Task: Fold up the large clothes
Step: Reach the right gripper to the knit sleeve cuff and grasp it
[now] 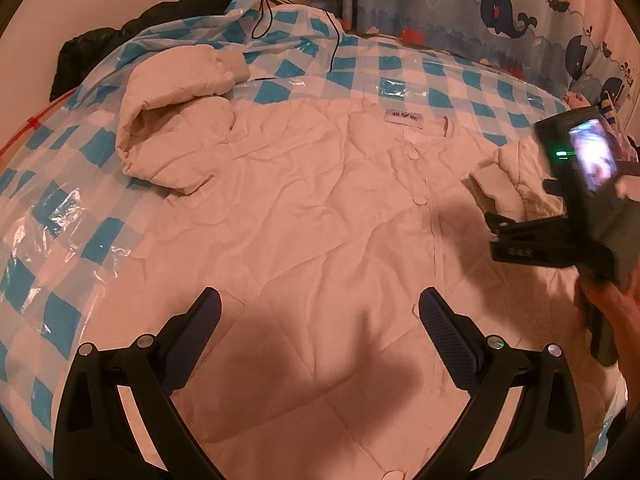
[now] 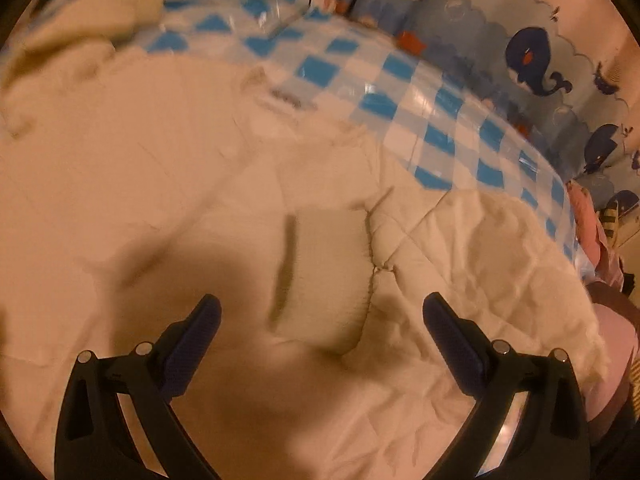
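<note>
A cream quilted jacket (image 1: 320, 208) lies front up on the checked bed cover (image 1: 280, 92), collar label (image 1: 402, 116) towards the far side. Its left sleeve (image 1: 176, 120) is folded in at the upper left. My left gripper (image 1: 320, 300) hovers open over the jacket's lower front with nothing between its fingers. My right gripper (image 1: 494, 236), held by a gloved hand, is beside the right sleeve cuff (image 1: 500, 176). In the blurred right wrist view my right gripper (image 2: 322, 306) is open just above that ribbed cuff (image 2: 328, 280), holding nothing.
A black garment (image 1: 160, 12) lies at the bed's far left corner, with a thin black cable (image 1: 332, 40) trailing over the cover. A whale-print fabric panel (image 1: 500, 8) stands along the far edge. Pink items (image 2: 592, 232) lie off the right side.
</note>
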{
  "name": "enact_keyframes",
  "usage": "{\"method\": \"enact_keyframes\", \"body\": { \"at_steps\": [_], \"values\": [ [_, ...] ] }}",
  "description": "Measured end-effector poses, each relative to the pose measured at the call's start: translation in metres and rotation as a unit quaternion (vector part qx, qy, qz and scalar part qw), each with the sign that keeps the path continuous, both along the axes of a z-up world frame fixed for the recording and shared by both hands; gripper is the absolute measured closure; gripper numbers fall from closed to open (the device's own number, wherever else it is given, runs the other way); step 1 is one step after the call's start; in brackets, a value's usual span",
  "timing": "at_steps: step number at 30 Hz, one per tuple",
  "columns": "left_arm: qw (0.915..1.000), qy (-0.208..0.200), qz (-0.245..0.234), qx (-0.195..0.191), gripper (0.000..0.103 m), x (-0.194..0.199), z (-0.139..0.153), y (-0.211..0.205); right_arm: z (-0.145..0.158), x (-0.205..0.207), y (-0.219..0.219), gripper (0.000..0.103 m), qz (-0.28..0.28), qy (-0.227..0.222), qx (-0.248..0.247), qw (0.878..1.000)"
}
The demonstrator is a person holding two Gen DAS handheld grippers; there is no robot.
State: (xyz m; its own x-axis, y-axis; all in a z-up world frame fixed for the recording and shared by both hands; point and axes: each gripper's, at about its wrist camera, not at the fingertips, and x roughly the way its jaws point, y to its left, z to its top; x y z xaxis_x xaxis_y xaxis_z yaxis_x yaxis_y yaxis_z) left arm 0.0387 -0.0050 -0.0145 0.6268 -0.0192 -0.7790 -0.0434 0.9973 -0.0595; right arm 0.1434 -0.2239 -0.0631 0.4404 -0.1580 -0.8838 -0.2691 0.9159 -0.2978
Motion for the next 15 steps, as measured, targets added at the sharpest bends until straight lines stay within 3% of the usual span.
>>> {"method": "enact_keyframes", "body": {
  "at_steps": [4, 5, 8, 11, 15],
  "values": [
    [1.0, 0.003, -0.002, 0.005, 0.008, 0.002, -0.003, -0.002, -0.016, 0.011, -0.028, 0.011, -0.01, 0.036, 0.084, 0.996],
    [1.0, 0.004, -0.002, 0.008, 0.008, 0.003, -0.004, -0.003, -0.016, 0.014, -0.037, 0.034, -0.025, 0.038, 0.096, 0.994],
    [0.9999, 0.013, -0.002, 0.008, 0.008, 0.004, -0.008, -0.004, -0.004, 0.019, -0.061, 0.06, -0.051, 0.034, 0.16, 0.985],
    [0.9997, 0.023, -0.005, 0.008, 0.008, 0.007, -0.015, -0.007, 0.015, 0.021, -0.082, 0.072, -0.069, 0.014, 0.196, 0.978],
    [0.9994, 0.03, -0.006, 0.013, 0.008, 0.007, -0.02, -0.01, 0.048, 0.016, -0.115, 0.076, -0.091, -0.031, 0.214, 0.972]
  ]
}}
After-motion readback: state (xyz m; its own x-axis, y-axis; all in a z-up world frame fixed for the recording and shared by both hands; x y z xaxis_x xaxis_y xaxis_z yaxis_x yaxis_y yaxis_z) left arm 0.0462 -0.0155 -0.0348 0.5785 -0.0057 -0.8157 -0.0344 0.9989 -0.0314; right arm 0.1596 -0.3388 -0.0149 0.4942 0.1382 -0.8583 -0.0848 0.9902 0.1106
